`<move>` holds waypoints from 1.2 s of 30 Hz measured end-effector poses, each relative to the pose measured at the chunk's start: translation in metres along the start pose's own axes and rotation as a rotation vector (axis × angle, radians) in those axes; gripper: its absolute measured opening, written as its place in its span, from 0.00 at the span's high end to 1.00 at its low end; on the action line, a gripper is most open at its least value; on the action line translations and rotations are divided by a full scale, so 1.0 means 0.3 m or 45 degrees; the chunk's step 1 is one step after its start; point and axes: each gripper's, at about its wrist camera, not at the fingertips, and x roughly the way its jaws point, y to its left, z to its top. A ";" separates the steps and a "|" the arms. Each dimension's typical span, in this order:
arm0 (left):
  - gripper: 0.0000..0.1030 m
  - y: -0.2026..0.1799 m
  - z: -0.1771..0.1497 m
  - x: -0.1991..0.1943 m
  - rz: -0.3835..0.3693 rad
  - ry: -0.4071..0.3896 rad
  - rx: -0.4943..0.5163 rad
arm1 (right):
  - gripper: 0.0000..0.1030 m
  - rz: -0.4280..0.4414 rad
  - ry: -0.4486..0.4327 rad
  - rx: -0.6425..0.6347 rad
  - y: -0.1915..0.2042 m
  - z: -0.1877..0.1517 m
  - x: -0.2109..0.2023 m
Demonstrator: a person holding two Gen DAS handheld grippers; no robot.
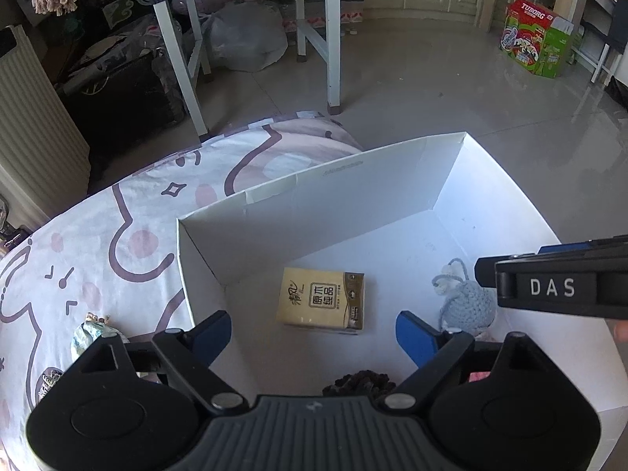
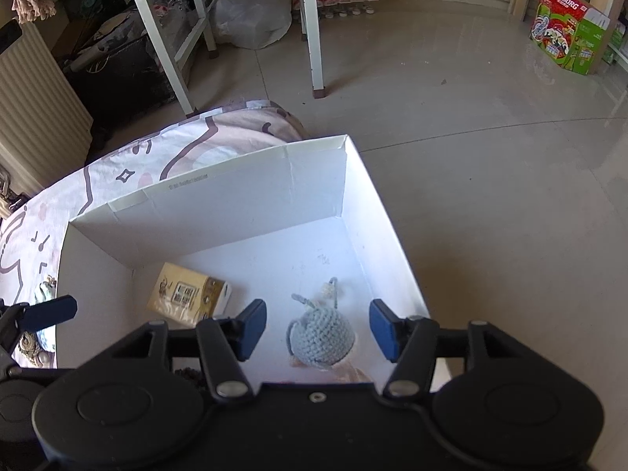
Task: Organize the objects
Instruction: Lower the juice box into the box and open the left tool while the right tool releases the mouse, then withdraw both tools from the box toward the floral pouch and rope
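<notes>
A white cardboard box (image 1: 314,212) (image 2: 219,204) stands on a patterned bedsheet. Inside lie a yellow tissue pack (image 1: 321,299) (image 2: 187,295), a grey crocheted toy (image 1: 465,306) (image 2: 322,336) and a dark fuzzy object (image 1: 360,382) at the near wall. My left gripper (image 1: 314,333) is open and empty above the box, with the tissue pack just beyond its fingers. My right gripper (image 2: 317,329) is open and empty, its blue fingers on either side of the crocheted toy, above it. The right gripper's body shows in the left wrist view (image 1: 557,286).
The bedsheet (image 1: 98,243) holds a small crumpled wrapper (image 1: 92,335) and other small items left of the box. Beyond are white table legs (image 1: 333,39), a plastic bag (image 1: 247,35), a radiator (image 1: 31,125) and a Tuborg carton (image 1: 535,37) on the tiled floor.
</notes>
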 end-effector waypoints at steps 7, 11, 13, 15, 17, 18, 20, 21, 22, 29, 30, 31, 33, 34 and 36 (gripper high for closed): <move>0.12 0.010 -0.003 -0.024 0.006 -0.013 0.000 | 0.43 0.000 -0.012 0.009 -0.004 0.000 -0.020; 0.12 0.014 -0.008 -0.036 0.004 -0.013 -0.004 | 0.43 -0.008 -0.020 0.005 -0.002 -0.002 -0.034; 0.12 0.017 -0.011 -0.049 0.002 -0.015 -0.005 | 0.43 -0.010 -0.027 -0.001 -0.001 -0.005 -0.045; 0.12 0.017 -0.015 -0.063 0.000 -0.019 -0.001 | 0.43 -0.006 -0.035 -0.005 -0.002 -0.009 -0.059; 0.12 0.022 -0.016 -0.079 -0.001 -0.022 -0.001 | 0.43 -0.005 -0.046 -0.010 -0.003 -0.014 -0.076; 0.12 0.025 -0.016 -0.087 -0.001 -0.024 -0.004 | 0.43 -0.007 -0.052 -0.011 -0.005 -0.018 -0.086; 0.12 0.034 -0.017 -0.103 -0.001 -0.027 -0.012 | 0.43 -0.009 -0.062 -0.011 -0.007 -0.027 -0.104; 0.12 0.038 -0.019 -0.113 -0.002 -0.029 -0.014 | 0.43 -0.008 -0.067 -0.011 -0.008 -0.033 -0.115; 0.12 0.042 -0.021 -0.123 -0.002 -0.032 -0.017 | 0.43 -0.007 -0.073 -0.011 -0.008 -0.037 -0.125; 0.12 0.071 -0.049 -0.217 -0.003 -0.063 -0.014 | 0.41 0.013 -0.147 0.004 -0.007 -0.060 -0.233; 0.12 0.076 -0.053 -0.231 0.000 -0.066 -0.013 | 0.40 0.008 -0.163 0.002 -0.004 -0.066 -0.252; 0.12 0.080 -0.055 -0.244 0.002 -0.071 -0.011 | 0.39 0.004 -0.175 0.000 -0.002 -0.072 -0.268; 0.12 0.088 -0.062 -0.272 0.002 -0.084 -0.009 | 0.38 -0.002 -0.197 -0.006 0.005 -0.084 -0.296; 0.12 0.093 -0.066 -0.285 0.000 -0.089 -0.010 | 0.37 -0.003 -0.206 -0.004 0.007 -0.090 -0.309; 0.12 0.103 -0.077 -0.312 -0.003 -0.097 -0.010 | 0.37 0.002 -0.221 0.005 0.010 -0.103 -0.335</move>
